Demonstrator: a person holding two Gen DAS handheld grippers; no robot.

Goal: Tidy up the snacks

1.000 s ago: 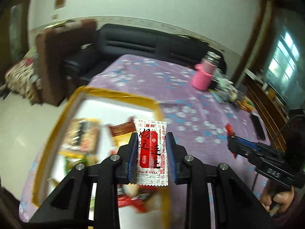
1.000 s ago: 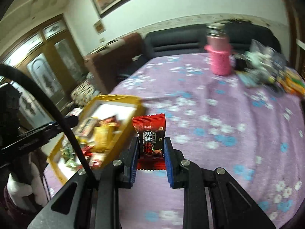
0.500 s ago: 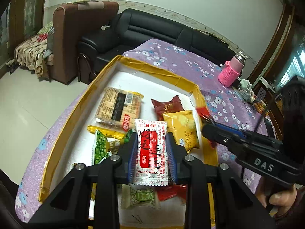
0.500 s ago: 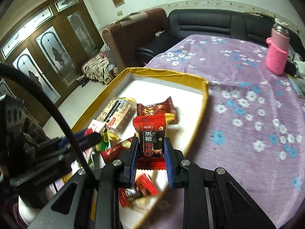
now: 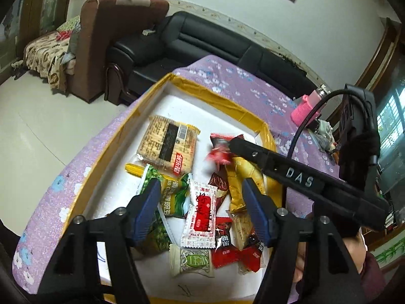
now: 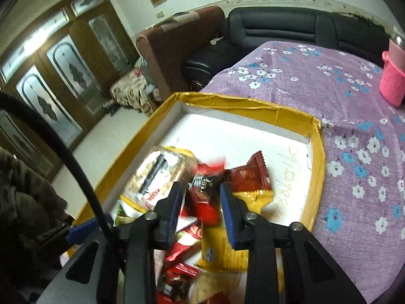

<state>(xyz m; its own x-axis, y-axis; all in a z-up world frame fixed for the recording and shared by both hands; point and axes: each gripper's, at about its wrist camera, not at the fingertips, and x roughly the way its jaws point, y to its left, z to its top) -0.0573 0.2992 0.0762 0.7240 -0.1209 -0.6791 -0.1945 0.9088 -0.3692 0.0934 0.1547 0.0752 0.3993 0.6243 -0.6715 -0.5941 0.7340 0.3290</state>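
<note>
Black sofa [image 5: 202, 43], brown armchair [image 5: 111, 33], pink bottle [image 6: 393, 76]

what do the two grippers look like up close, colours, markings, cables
Both are black angular frames with triangular cut-outs, silver screws and blue pads. The right gripper, seen from the left wrist camera, bears white "DAS" lettering, and a black cable arcs above it. The left gripper has the same build.

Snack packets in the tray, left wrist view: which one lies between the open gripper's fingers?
The white packet with the red label, lying flat among the others in the tray; the green packet sits left of it.
</note>
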